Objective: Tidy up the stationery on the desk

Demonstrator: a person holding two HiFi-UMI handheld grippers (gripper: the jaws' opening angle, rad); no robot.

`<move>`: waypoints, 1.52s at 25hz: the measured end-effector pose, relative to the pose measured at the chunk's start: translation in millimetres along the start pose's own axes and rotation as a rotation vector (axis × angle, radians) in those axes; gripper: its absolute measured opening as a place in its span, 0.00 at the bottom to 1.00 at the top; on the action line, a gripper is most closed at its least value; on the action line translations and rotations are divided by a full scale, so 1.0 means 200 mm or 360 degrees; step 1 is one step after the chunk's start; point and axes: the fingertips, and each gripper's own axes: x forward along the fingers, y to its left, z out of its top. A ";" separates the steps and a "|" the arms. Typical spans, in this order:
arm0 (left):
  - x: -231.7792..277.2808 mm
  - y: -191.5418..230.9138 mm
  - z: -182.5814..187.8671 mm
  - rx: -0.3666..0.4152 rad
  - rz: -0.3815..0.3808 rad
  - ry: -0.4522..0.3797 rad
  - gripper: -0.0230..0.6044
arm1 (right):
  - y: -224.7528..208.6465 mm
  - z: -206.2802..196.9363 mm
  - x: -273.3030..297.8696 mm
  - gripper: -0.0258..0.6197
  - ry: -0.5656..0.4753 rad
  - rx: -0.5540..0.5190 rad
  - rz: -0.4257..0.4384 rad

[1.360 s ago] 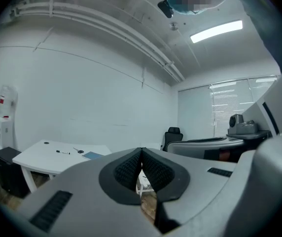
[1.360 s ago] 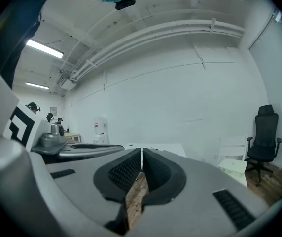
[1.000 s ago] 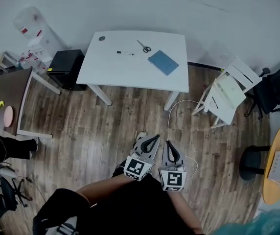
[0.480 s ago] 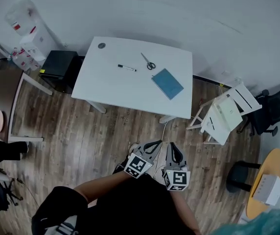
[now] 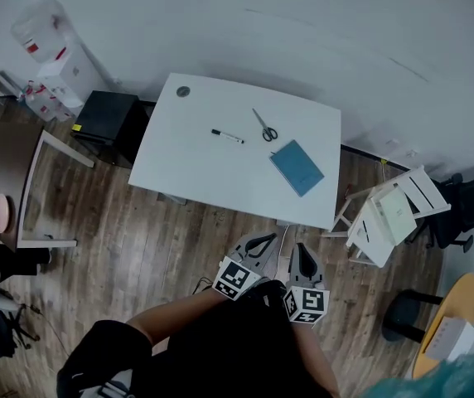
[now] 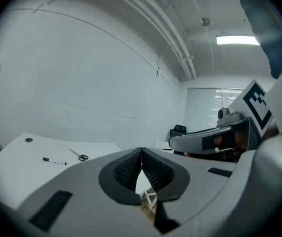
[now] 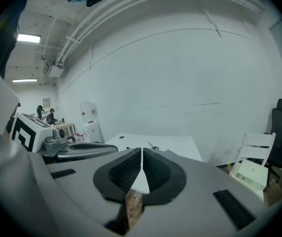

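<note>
A white desk (image 5: 187,172) stands ahead of me against the wall. On it lie a black marker (image 5: 227,137), a pair of scissors (image 5: 265,127), a blue notebook (image 5: 297,167) and a small round dark object (image 5: 183,92) at the far left corner. Both grippers hang over the wooden floor just short of the desk's near edge. My left gripper (image 5: 262,240) is shut with nothing in it, and so is my right gripper (image 5: 302,254). The left gripper view shows the marker (image 6: 54,161) and scissors (image 6: 78,155) on the desk.
A white folding chair (image 5: 390,212) stands right of the desk. A black box (image 5: 104,117) and a water dispenser (image 5: 50,56) sit to its left, near a brown table (image 5: 1,168). A black office chair (image 5: 469,206) and a round yellow table (image 5: 448,326) are at the right.
I have walked closer to the desk: both grippers moved forward together, from well back on the floor to near its front edge. Their jaws stayed shut.
</note>
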 end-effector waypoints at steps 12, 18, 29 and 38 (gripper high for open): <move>0.24 0.33 -0.05 -0.0069 0.0121 0.0053 0.06 | -0.17 0.04 0.40 0.09 0.0001 0.0032 0.0046; 0.47 0.54 -0.05 -0.0080 0.0157 0.0151 0.06 | -0.40 0.07 0.65 0.09 0.0036 0.0083 0.0025; 0.91 0.93 -0.23 -0.0033 0.0244 0.0420 0.06 | -0.87 -0.14 1.06 0.09 0.0240 0.0244 -0.0085; 1.16 1.24 -0.46 -0.0023 0.0371 0.0671 0.06 | -1.10 -0.46 1.33 0.09 0.0527 0.0438 -0.0135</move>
